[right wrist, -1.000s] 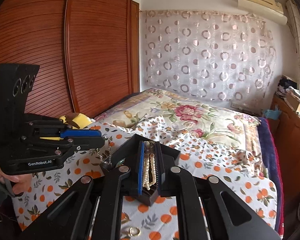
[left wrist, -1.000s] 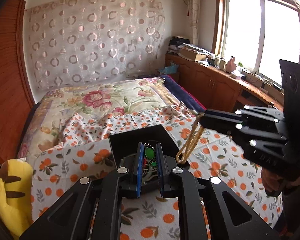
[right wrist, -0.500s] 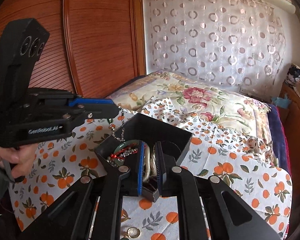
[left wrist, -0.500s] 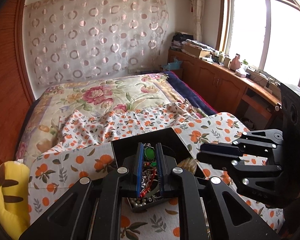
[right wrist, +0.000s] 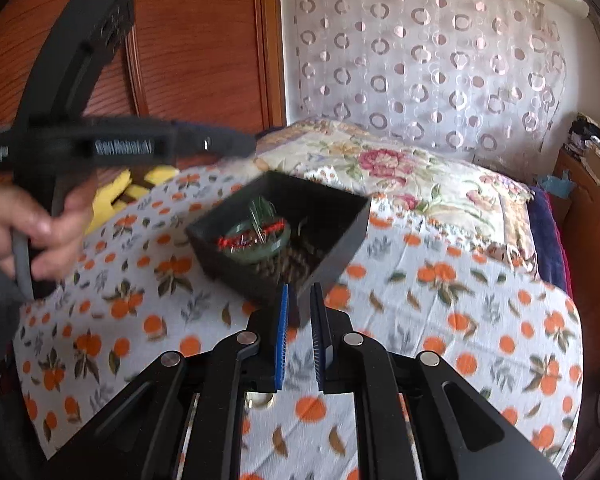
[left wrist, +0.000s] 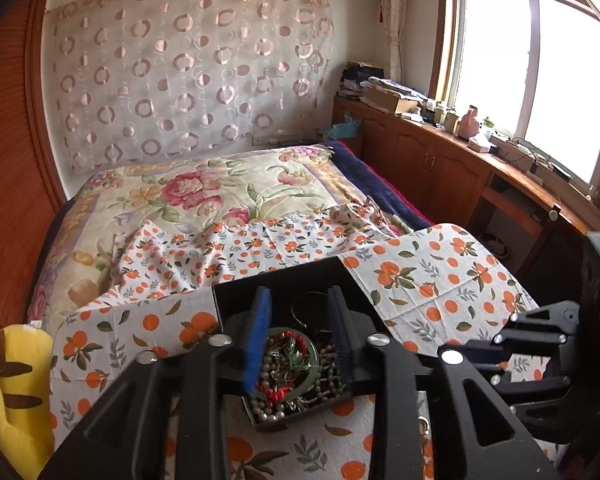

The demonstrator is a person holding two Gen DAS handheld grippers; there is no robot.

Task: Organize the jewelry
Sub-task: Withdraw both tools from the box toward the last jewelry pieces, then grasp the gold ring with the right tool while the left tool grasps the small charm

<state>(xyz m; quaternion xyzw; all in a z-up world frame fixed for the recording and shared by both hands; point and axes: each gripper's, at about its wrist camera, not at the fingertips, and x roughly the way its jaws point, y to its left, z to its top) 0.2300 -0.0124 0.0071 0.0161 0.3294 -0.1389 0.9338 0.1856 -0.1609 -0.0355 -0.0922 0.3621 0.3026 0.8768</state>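
Observation:
A black open box [left wrist: 236,300] [right wrist: 336,236] sits on the orange-print cloth on the bed. It holds a green bangle [right wrist: 278,240], red beads [left wrist: 280,390], brown bead strands [left wrist: 328,380] and other tangled jewelry. My left gripper [left wrist: 300,336] is open and empty, hovering just above the box. My right gripper [right wrist: 300,332] is open and empty, in front of the box's near corner. A gold ring [right wrist: 262,400] lies on the cloth under the right fingers. The left gripper also shows in the right wrist view [right wrist: 220,144], blurred, above the box.
A yellow plush toy [left wrist: 16,392] lies at the bed's left edge beside the wooden wardrobe [right wrist: 188,48]. A floral quilt [left wrist: 204,192] covers the far bed. A wooden cabinet [left wrist: 440,164] with clutter runs under the window on the right.
Both grippers opened. The left let the green pendant piece fall into the box, the right released the pearl strands there. The right gripper drew back toward me and the left rose.

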